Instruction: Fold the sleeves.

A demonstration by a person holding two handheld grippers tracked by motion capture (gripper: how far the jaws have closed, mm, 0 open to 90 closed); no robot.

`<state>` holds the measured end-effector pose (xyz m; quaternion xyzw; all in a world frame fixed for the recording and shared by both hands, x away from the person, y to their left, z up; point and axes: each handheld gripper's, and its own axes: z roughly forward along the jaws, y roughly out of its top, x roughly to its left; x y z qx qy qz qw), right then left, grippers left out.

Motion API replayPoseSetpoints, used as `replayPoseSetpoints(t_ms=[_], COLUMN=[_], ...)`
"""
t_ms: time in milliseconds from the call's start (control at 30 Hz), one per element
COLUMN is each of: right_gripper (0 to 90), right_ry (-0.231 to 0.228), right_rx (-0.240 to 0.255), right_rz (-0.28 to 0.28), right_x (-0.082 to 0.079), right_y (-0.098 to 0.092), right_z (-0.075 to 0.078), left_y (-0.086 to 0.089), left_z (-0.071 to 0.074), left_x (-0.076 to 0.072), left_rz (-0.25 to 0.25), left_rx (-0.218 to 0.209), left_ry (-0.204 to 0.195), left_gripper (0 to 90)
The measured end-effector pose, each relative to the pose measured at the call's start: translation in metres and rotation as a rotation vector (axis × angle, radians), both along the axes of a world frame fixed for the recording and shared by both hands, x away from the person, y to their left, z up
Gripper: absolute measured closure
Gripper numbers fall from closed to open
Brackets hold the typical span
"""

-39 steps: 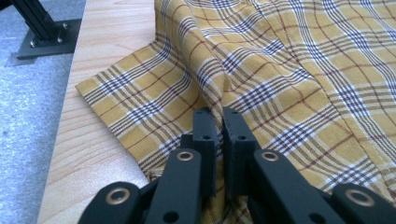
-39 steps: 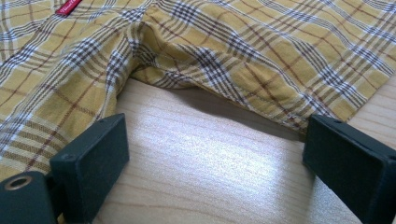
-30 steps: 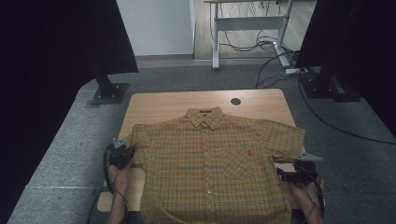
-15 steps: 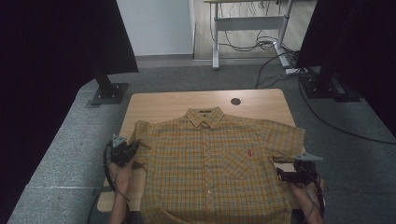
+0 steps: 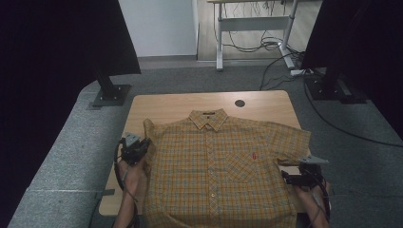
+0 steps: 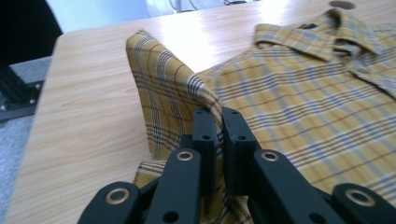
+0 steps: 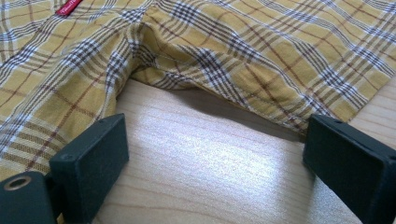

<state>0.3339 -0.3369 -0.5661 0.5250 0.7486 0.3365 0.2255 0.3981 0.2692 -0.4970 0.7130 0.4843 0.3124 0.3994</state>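
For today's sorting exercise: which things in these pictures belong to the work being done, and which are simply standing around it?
Part of the work:
shirt
left sleeve, pinched by the left tool
right sleeve, in front of the open right tool
table

Standing around:
desk frame
floor cables
black stand

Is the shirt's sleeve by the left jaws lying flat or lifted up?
Lifted up: the left gripper pinches the sleeve, which stands off the table.

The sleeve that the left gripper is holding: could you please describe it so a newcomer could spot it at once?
On the wooden table lies a yellow plaid shirt, collar away from the person. The sleeve stands up, folded inward and pinched in the left gripper, whereas the other sleeve lies flat.
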Motion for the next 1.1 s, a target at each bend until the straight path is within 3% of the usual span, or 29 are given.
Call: replayPoseSetpoints(t_ms=[200,467,667,767,800,1000,1100], right_gripper=[6.3,6.3,6.2,6.3,6.3,6.3,6.2], right_ry=[0.0,0.0,0.0,-0.001,0.0,-0.001,-0.001], right_rx=[0.0,0.001,0.001,0.001,0.001,0.001,0.0], right_rz=[0.0,0.002,0.002,0.003,0.003,0.004,0.006], right_x=[0.0,0.0,0.0,0.0,0.0,0.0,0.0], right_y=[0.0,0.0,0.0,0.0,0.0,0.0,0.0], right_z=[0.0,0.0,0.0,0.0,0.0,0.0,0.0], left_y=[-0.024,-0.049,-0.066,-0.069,-0.071,-0.07,-0.066], left_z=[-0.001,-0.017,-0.035,-0.04,-0.044,-0.047,-0.047], left_x=[0.006,0.014,0.023,0.024,0.026,0.027,0.028], left_rz=[-0.044,-0.086,-0.104,-0.105,-0.111,-0.124,-0.132], left_rx=[0.022,0.084,0.133,0.141,0.146,0.104,0.036], left_ry=[0.021,0.084,0.162,0.182,0.207,0.227,0.236], left_gripper=[84.1,82.4,80.1,78.5,77.5,69.5,64.9])
